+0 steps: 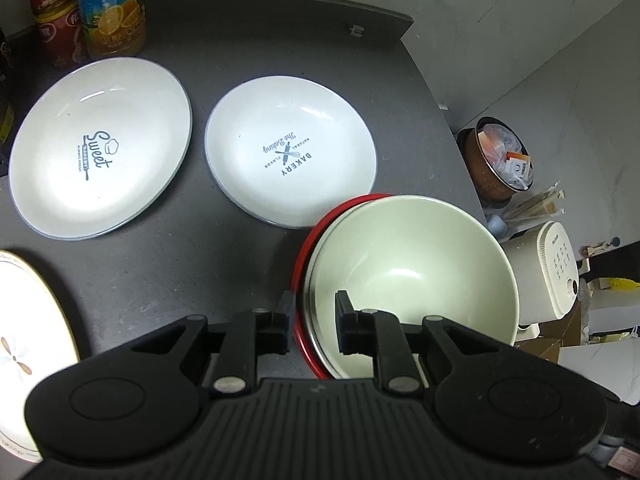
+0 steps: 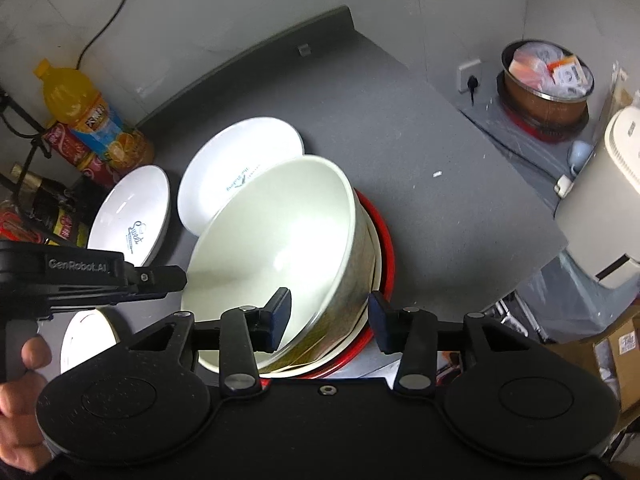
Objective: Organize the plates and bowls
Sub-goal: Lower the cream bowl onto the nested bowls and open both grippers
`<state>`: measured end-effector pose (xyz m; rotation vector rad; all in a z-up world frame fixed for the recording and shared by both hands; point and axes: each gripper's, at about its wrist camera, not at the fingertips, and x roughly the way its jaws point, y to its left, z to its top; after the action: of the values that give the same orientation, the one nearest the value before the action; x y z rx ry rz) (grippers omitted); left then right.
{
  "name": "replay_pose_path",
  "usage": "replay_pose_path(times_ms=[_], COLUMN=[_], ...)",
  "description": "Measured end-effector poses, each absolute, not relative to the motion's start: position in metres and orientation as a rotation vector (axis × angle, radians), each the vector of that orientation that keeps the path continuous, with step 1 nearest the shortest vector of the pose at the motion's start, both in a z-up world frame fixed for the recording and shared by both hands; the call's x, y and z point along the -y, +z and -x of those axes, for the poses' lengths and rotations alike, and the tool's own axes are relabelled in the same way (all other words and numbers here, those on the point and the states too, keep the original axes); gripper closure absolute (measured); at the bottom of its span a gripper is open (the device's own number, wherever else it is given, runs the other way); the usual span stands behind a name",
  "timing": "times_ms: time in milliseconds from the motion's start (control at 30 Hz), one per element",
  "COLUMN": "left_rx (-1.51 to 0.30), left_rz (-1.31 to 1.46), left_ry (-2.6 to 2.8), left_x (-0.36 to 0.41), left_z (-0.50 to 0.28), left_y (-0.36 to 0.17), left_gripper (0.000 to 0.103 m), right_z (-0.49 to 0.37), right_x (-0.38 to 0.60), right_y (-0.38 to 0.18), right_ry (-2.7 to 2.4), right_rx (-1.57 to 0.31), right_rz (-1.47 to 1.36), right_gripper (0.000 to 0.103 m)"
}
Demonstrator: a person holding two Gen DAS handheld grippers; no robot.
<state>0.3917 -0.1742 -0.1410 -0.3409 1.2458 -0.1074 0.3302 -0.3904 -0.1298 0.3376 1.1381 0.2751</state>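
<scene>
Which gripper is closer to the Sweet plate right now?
Left. The left gripper straddles the bowl's rim on the side facing the Sweet plate; the right gripper straddles the bowl's opposite rim, farther away.

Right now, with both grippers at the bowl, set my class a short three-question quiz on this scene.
1. True or false: the white round plate printed "Sweet" is stacked on the white round plate printed "Bakery".
2. The cream ceramic bowl sits in: A) a red dish; B) the "Sweet" plate; C) a metal sink.
3. Fill in: one finger of the right gripper is inside the cream bowl, the other ___ its wall.

Key: 1 false, they lie side by side, apart. 2 A. 3 outside.
</scene>
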Motion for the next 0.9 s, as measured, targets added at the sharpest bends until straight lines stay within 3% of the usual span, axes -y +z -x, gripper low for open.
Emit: replay_pose_path(times_ms=[133, 200, 233, 367, 767, 900], left_rx=[-1.239, -1.23, -1.228, -1.222, -1.209, -1.198], left_rz=[0.347, 0.354, 0.356, 0.359, 0.399, 0.406], left_ry=[-0.111, -0.112, -0.111, -0.108, -0.053, -0.03], left_x=[0.172, 0.17, 0.169, 0.162, 0.107, 0.087], left_z=[-0.391, -0.39, -0.389, -0.385, -0.362, -0.352], left_y=[-0.137, -0.135, -0.135, -0.132, -0.13, -0.129], left_gripper=[0.083, 0.08, 0.079, 0.078, 0.076, 0.07], right_z=[-0.328, -0.329, -0.331, -0.334, -0.324, -0.318], right_x=[0.396, 0.399, 0.399, 0.398, 0.393, 0.393], right_y=[-0.124, -0.126, -0.129, -0.144, -0.141, -0.133], right_ry=[0.269, 0.273, 0.268, 0.249, 0.191, 0.167], right_rx=[-1.11, -1.096, -1.102, -1.127, -1.129, -1.118], right_rz=[-0.336, -0.339, -0.342, -0.349, -0.372, -0.388], right_gripper=[0.06, 0.069, 0.079, 0.088, 0.086, 0.084])
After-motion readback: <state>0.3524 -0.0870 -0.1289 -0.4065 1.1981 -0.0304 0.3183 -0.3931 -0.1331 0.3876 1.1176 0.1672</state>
